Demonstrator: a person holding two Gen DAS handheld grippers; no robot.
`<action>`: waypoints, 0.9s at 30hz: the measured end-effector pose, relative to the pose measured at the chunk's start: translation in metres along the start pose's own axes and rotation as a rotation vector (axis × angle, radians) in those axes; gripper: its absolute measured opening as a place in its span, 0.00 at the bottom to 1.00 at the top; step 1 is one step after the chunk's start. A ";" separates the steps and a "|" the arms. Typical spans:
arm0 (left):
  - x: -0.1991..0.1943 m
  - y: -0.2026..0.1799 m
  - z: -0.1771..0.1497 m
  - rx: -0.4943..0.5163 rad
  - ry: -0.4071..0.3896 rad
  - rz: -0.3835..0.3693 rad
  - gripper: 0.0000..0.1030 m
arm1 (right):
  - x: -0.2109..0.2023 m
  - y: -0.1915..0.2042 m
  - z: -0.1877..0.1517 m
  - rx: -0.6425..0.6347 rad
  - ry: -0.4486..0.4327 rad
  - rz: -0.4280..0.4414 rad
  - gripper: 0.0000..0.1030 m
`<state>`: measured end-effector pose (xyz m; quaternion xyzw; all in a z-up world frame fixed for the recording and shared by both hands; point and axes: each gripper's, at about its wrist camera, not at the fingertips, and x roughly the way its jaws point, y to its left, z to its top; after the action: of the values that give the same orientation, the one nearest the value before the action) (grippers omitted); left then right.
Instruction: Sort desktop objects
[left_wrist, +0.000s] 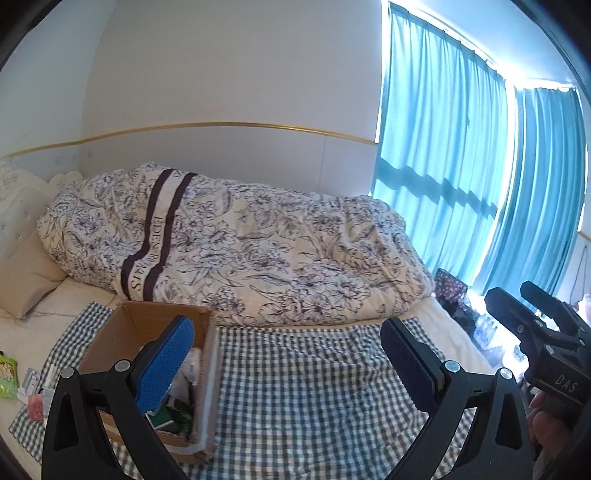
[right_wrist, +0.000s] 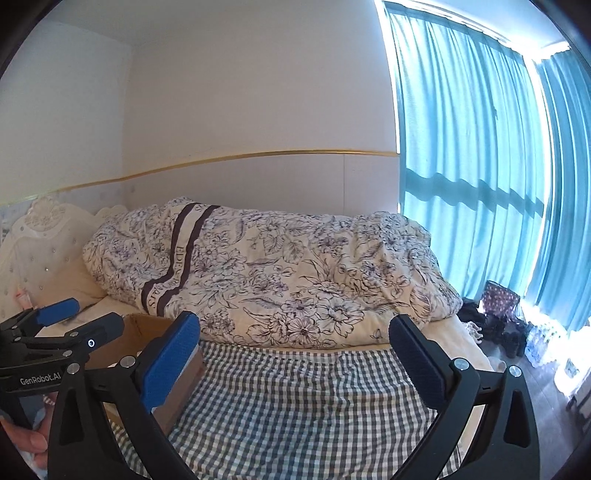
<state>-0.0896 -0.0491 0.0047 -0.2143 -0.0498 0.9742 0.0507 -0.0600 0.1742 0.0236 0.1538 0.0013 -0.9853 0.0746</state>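
Sitting on the checked cloth (left_wrist: 314, 387) at the bed's (left_wrist: 436, 314) left side, open box (left_wrist: 147, 332) with small items inside, more packets (left_wrist: 7, 376) left of it, left gripper (left_wrist: 291, 365) spread wide and empty above the box, right gripper (right_wrist: 295, 365) spread wide and empty over bare cloth, floral duvet (left_wrist: 240, 243) behind.

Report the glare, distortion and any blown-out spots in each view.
Left wrist view: the teal curtains glow backlit, the wall's gold trim bows from fisheye, dark vignette in the corners. Right wrist view: floor clutter by the window blows out white; the checked cloth stays evenly lit.
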 end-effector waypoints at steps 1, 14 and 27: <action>-0.001 -0.003 0.000 -0.004 0.000 -0.009 1.00 | -0.002 -0.004 -0.001 -0.001 0.000 -0.007 1.00; -0.012 -0.039 -0.005 -0.001 -0.010 -0.073 1.00 | -0.027 -0.040 -0.012 0.014 0.031 -0.041 1.00; -0.027 -0.053 -0.011 -0.009 -0.013 -0.077 1.00 | -0.035 -0.046 -0.019 0.008 0.047 -0.060 1.00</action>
<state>-0.0564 0.0011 0.0123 -0.2060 -0.0626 0.9727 0.0869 -0.0284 0.2254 0.0150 0.1770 0.0035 -0.9832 0.0443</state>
